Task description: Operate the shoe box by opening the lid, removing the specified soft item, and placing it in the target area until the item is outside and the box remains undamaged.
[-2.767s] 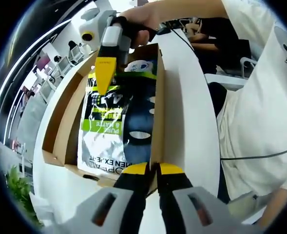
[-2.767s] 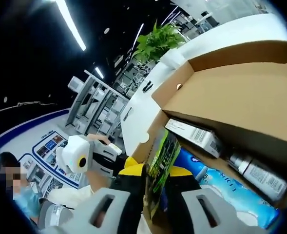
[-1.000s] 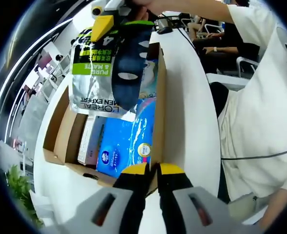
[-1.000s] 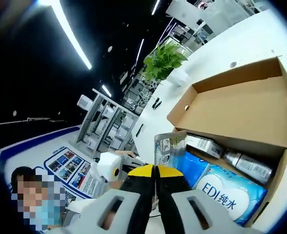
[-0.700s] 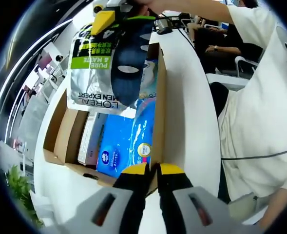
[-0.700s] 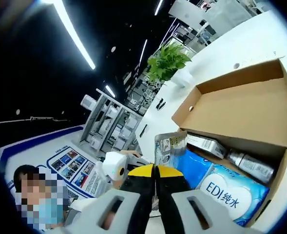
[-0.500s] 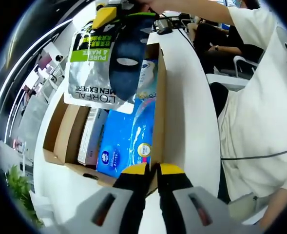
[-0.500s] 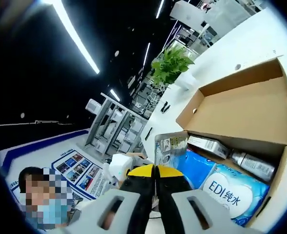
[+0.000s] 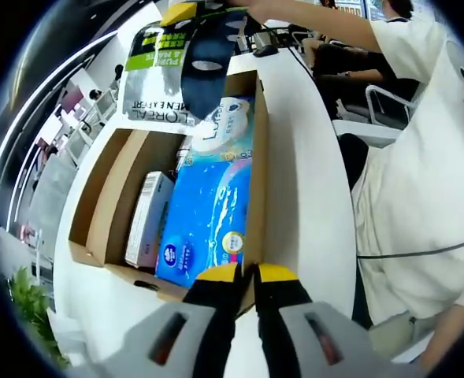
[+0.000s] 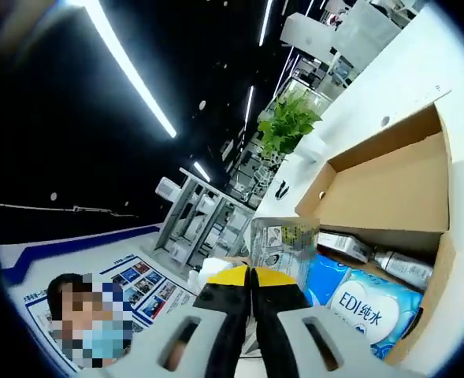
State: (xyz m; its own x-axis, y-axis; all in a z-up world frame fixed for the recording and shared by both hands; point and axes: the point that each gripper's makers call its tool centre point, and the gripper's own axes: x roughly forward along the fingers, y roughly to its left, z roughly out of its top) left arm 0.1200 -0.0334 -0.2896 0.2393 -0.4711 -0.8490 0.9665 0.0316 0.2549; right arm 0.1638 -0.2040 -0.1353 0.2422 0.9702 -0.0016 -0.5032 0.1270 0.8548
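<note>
My right gripper (image 10: 251, 277) is clamped on the mask sachet (image 9: 186, 67), which hangs clear above the shoe box (image 9: 257, 169); my left gripper (image 9: 246, 276) is pinched on the box's near wall, steadying it; the lid (image 10: 381, 189) lies folded open, so opening and lifting out look done; placing the sachet on the white table (image 9: 306, 197) is left.

The open shoe box (image 9: 257, 157) is packed — a blue wipes pack (image 9: 208, 213) and a white carton (image 9: 147, 219) lie side by side across its floor, a bottle (image 10: 395, 265) at the far end. The mask sachet (image 9: 175, 67) hangs above the box, clear of its walls. Bare white counter (image 9: 306, 189) runs alongside the box, toward the person's shirt (image 9: 421, 189).
</note>
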